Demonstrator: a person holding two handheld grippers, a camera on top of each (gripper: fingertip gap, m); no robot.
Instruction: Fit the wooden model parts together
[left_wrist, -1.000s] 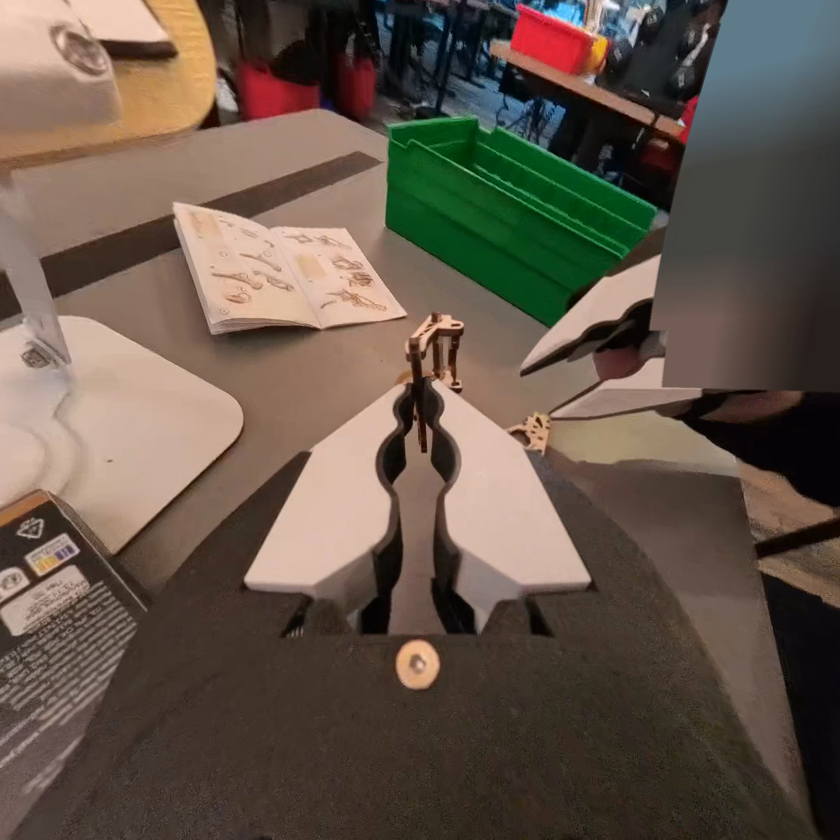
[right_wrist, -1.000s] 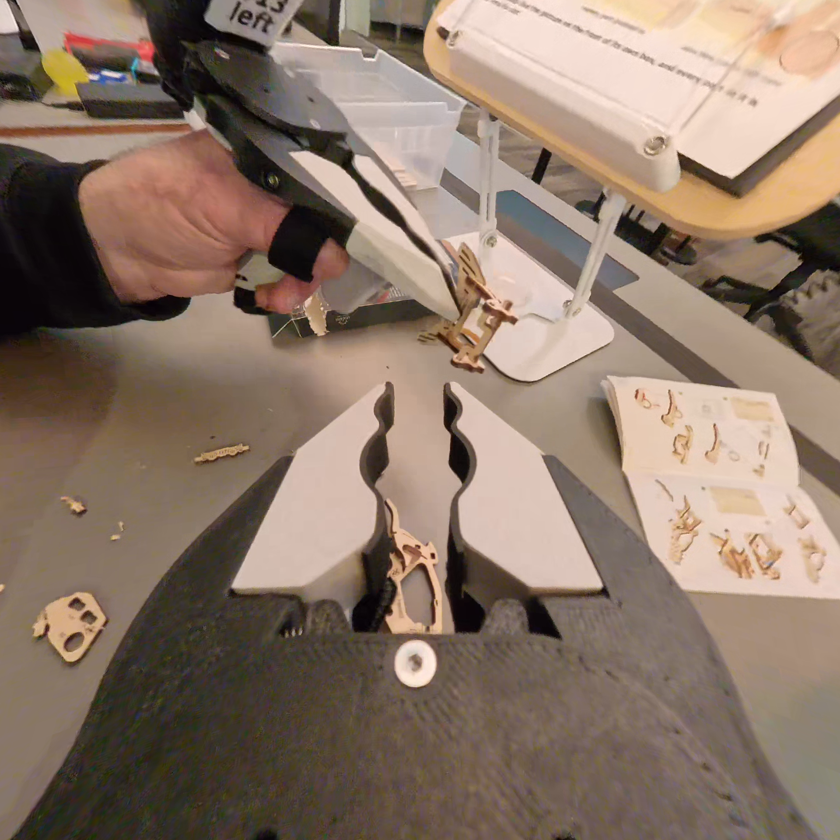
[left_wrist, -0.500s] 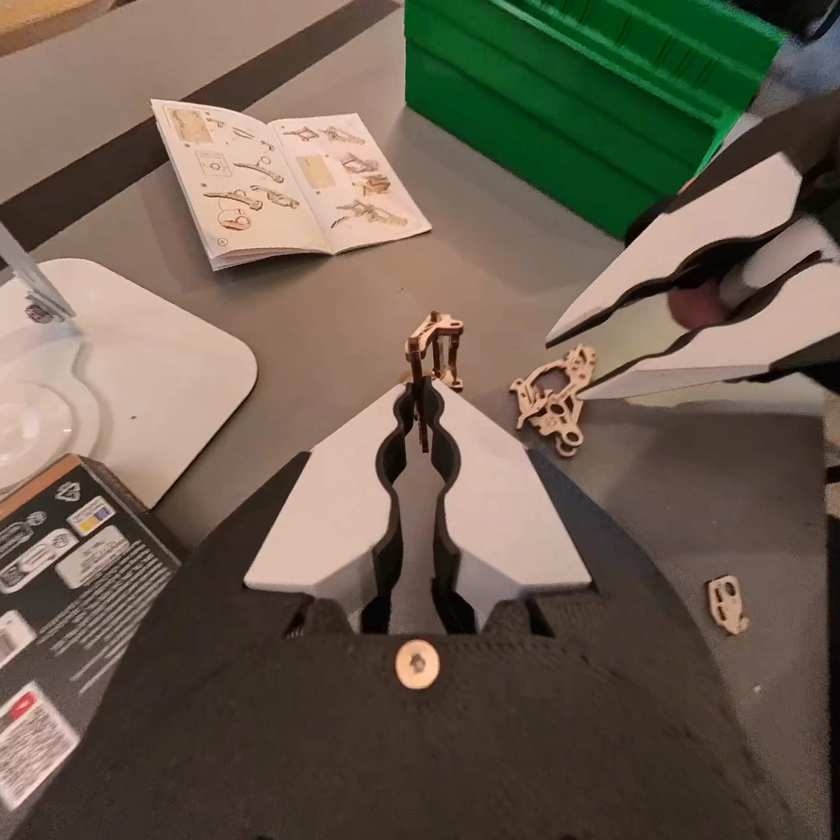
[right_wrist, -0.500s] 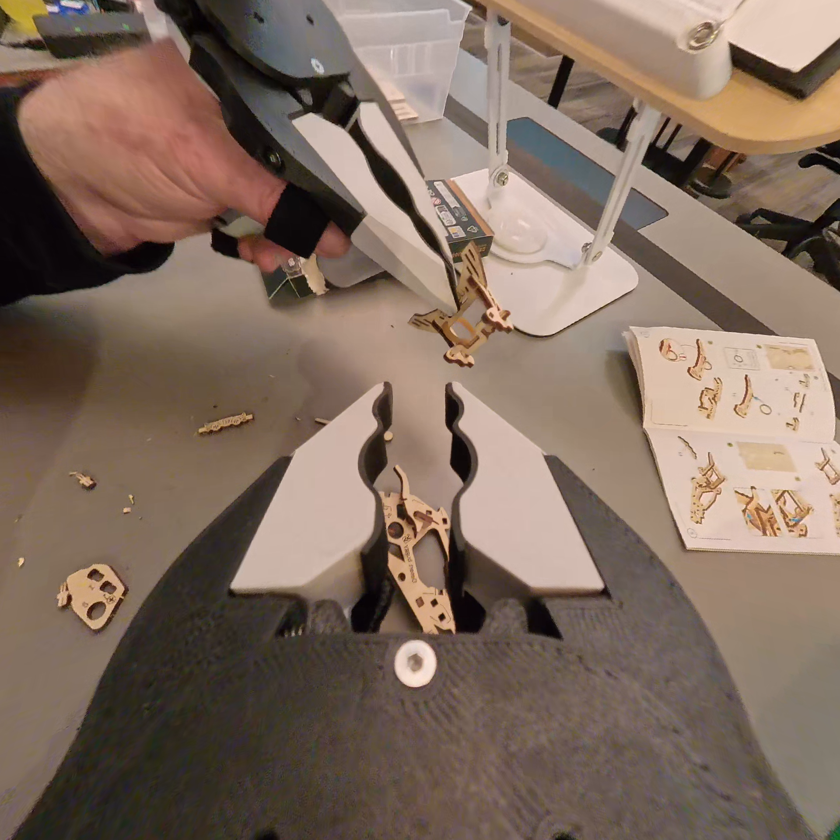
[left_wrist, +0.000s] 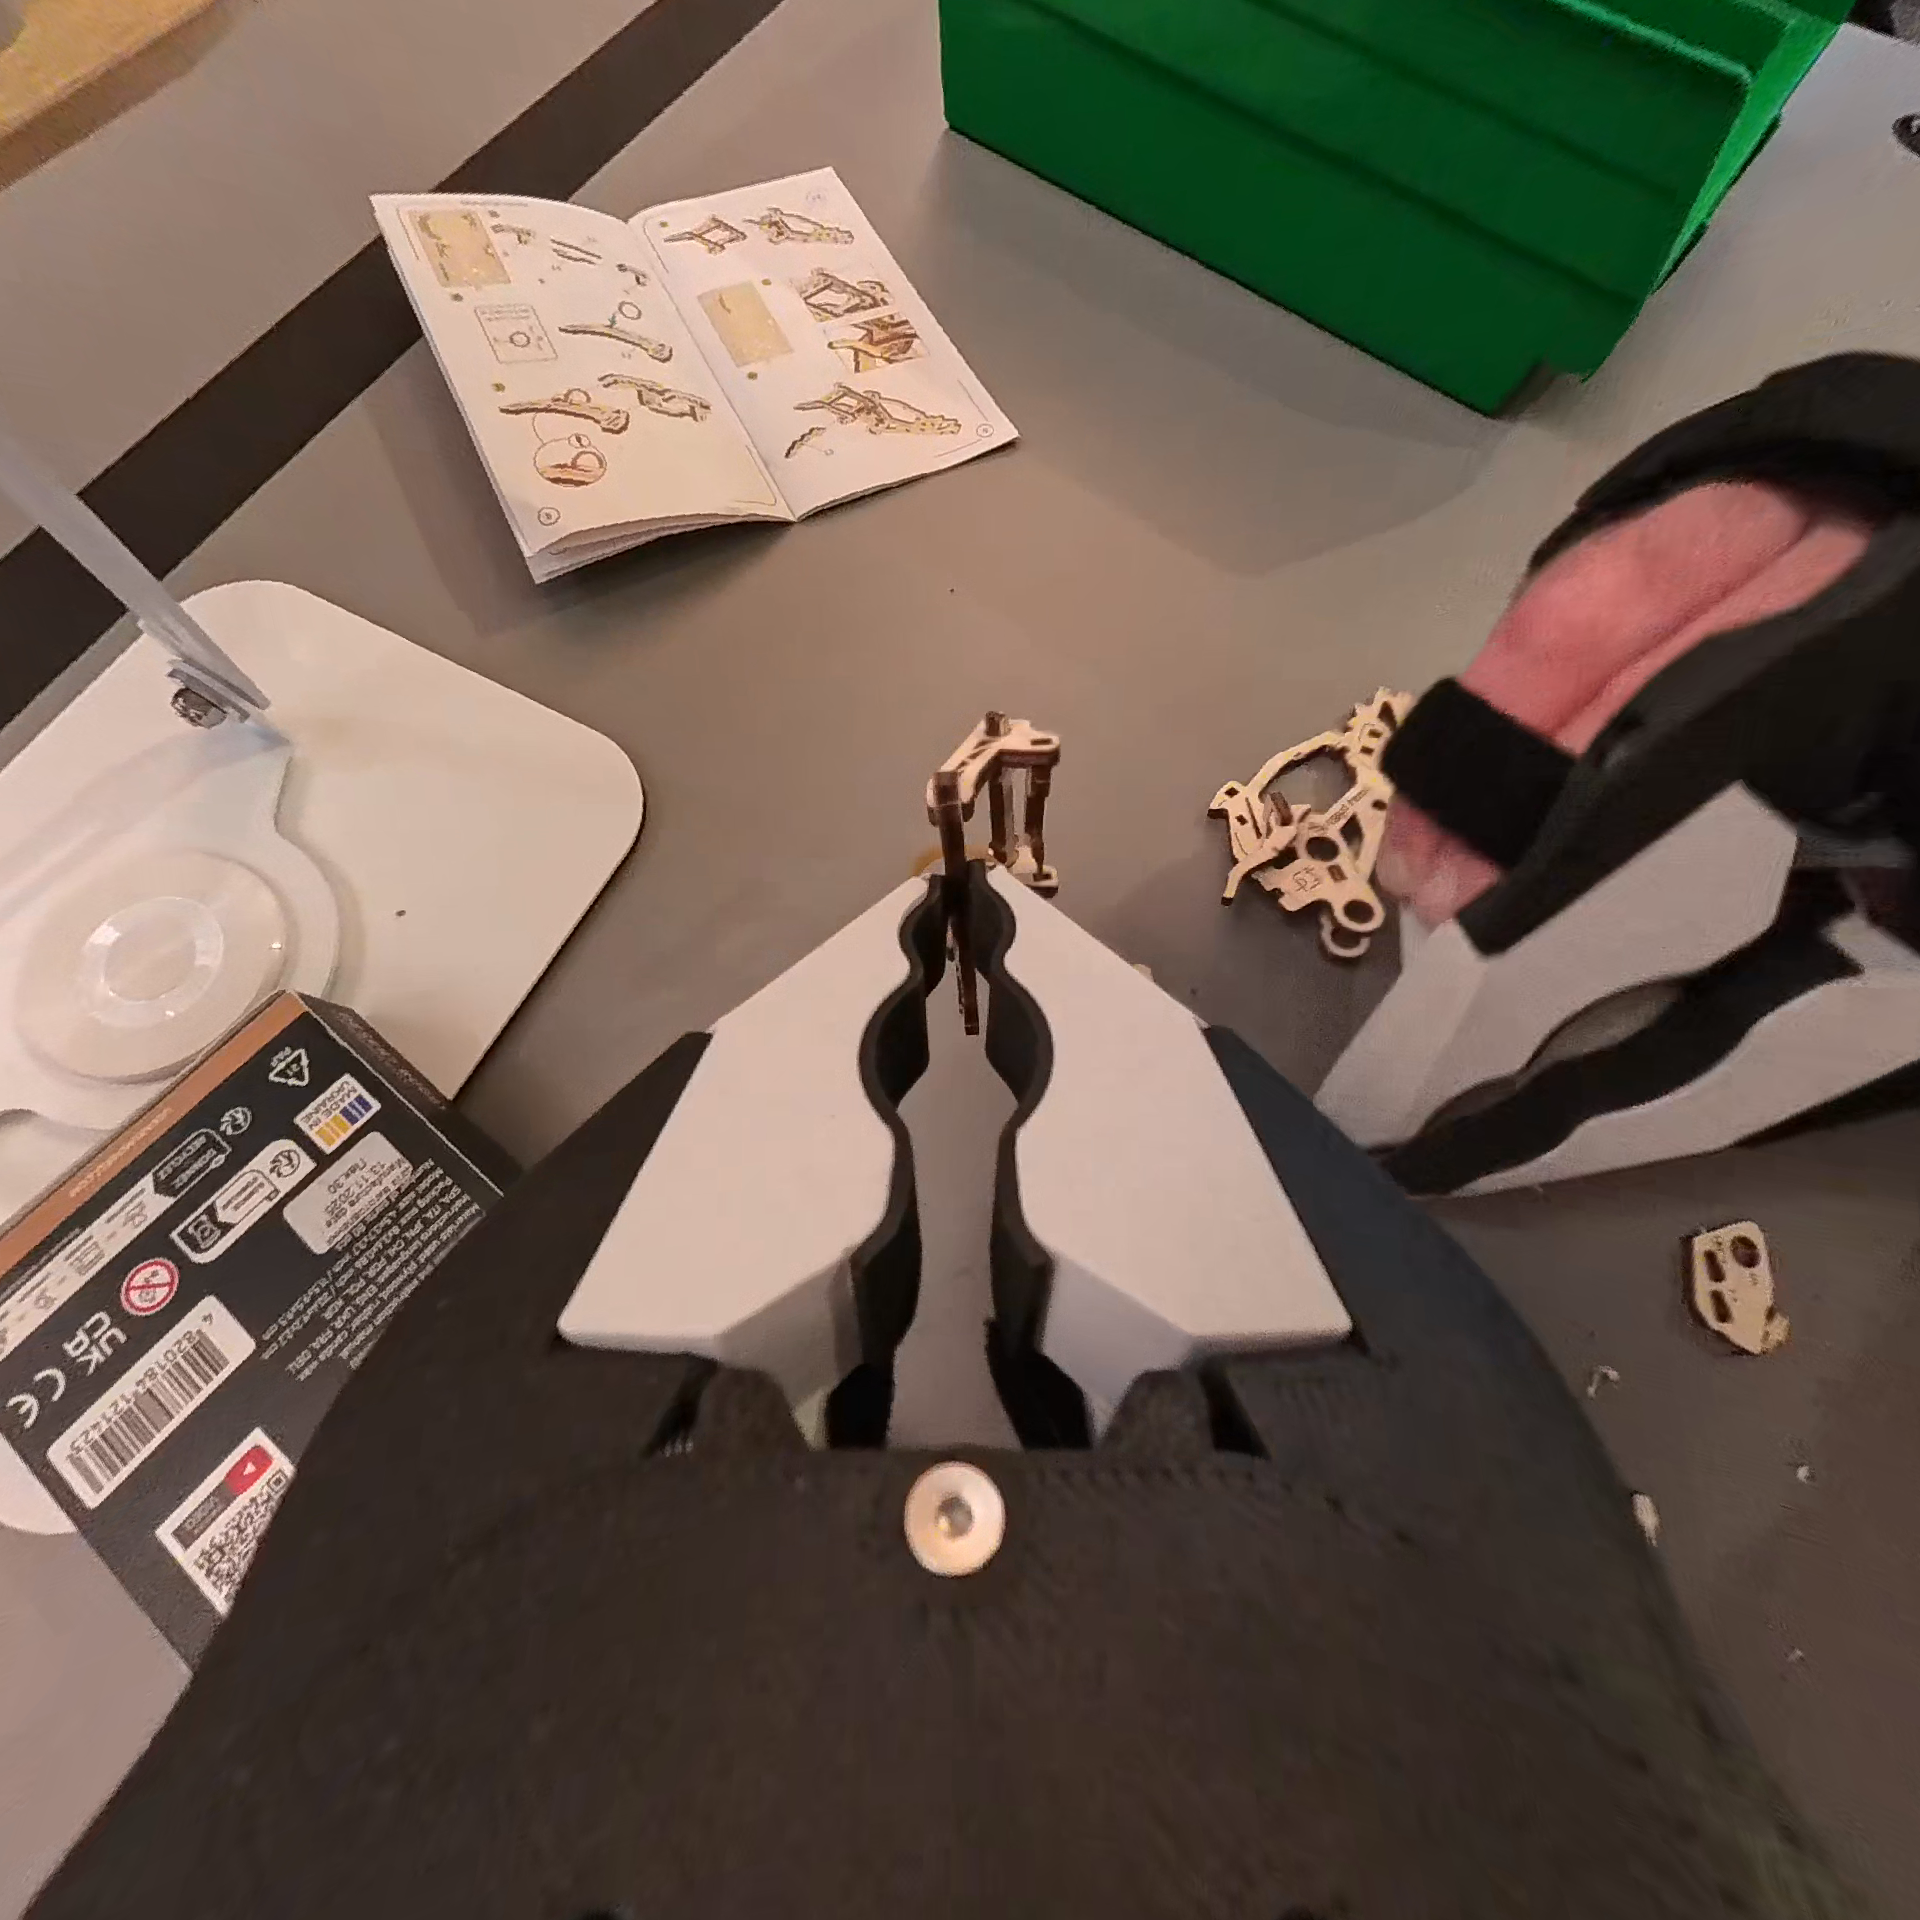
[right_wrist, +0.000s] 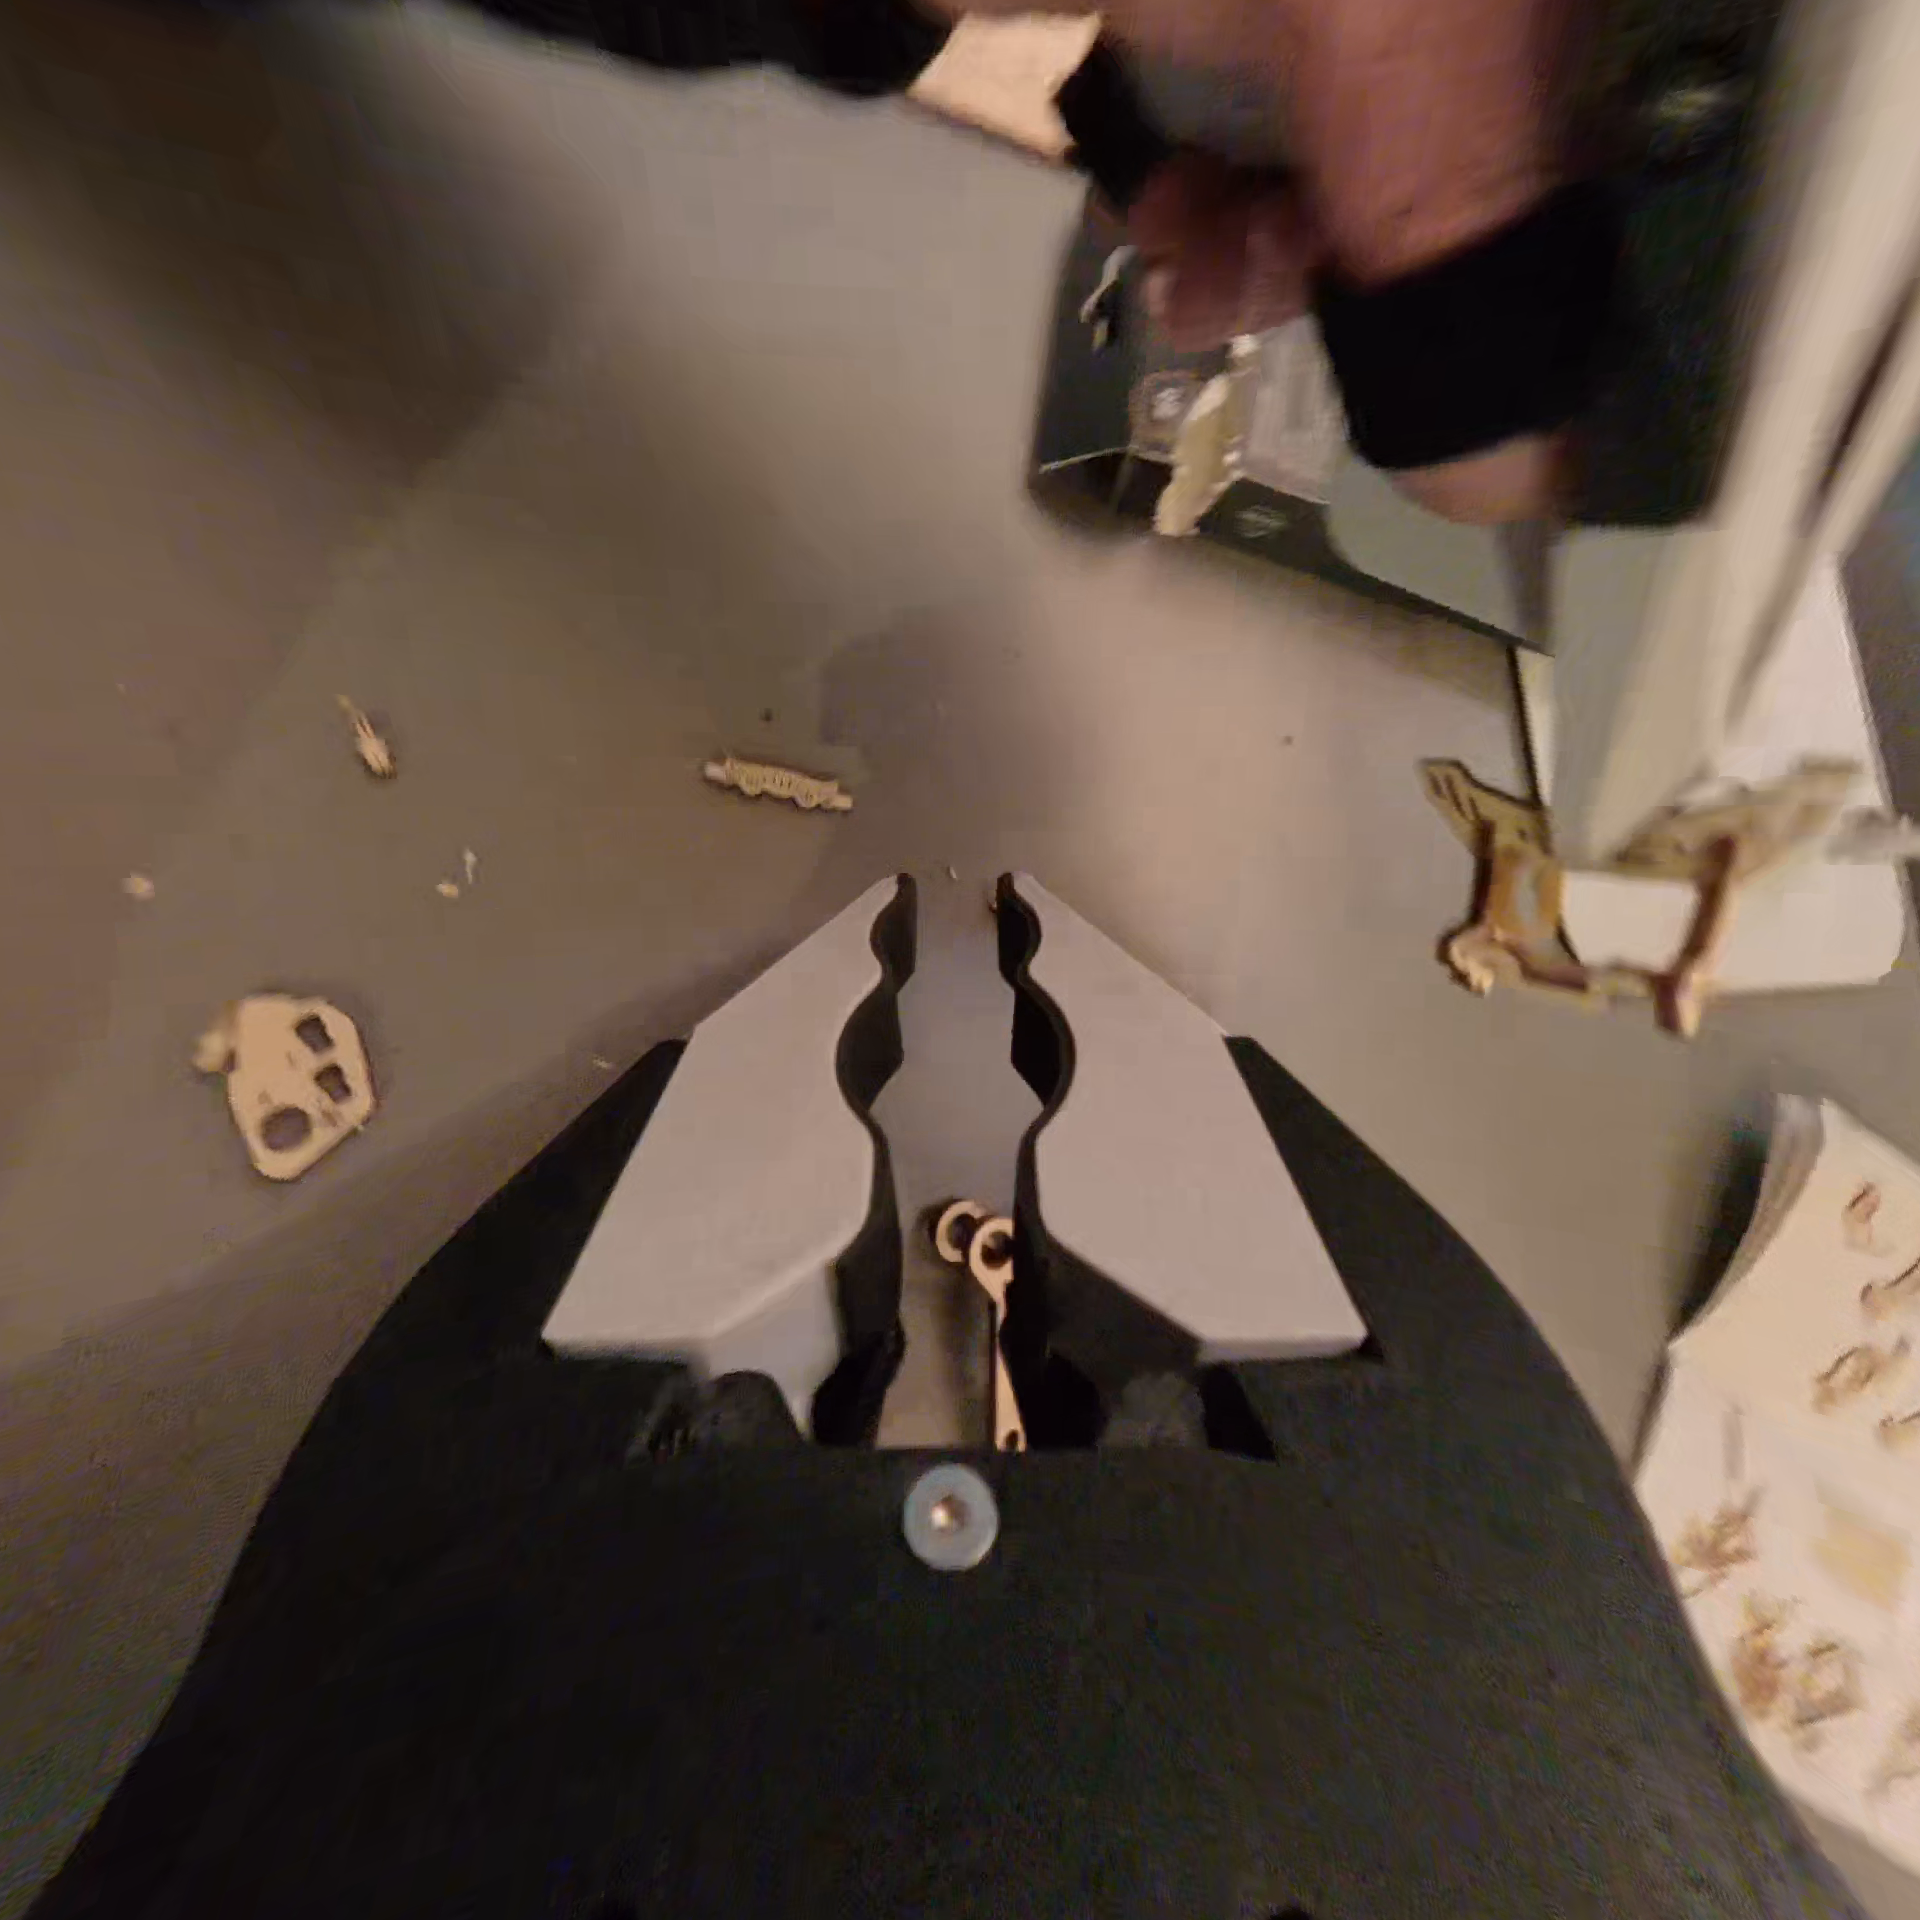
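My left gripper (left_wrist: 956, 883) is shut on a small wooden sub-assembly (left_wrist: 997, 790) that sticks up past its tips. The sub-assembly also shows in the right wrist view (right_wrist: 1538, 925), hanging from the left gripper's fingers (right_wrist: 1662, 675). My right gripper (right_wrist: 951, 883) points down at the grey table, jaws a little apart. A flat wooden part (right_wrist: 992, 1309) sits edge-on deep between them, against one jaw. In the left wrist view this part (left_wrist: 1304, 831) sticks out beside the right gripper (left_wrist: 1361, 1127), touching the person's fingertip.
An open instruction booklet (left_wrist: 686, 353) and a green bin (left_wrist: 1351, 156) lie beyond. A white stand base (left_wrist: 364, 831) and a black box (left_wrist: 208, 1299) are at the left. A small cut-out piece (right_wrist: 291, 1081), a toothed strip (right_wrist: 779, 784) and crumbs lie loose. There is about 11 cm between the tips of the two grippers.
My right gripper has tipped from level to pointing down at the table and come closer beside the left one. The flat part in it turned from face-on to edge-on. The left gripper still holds its sub-assembly.
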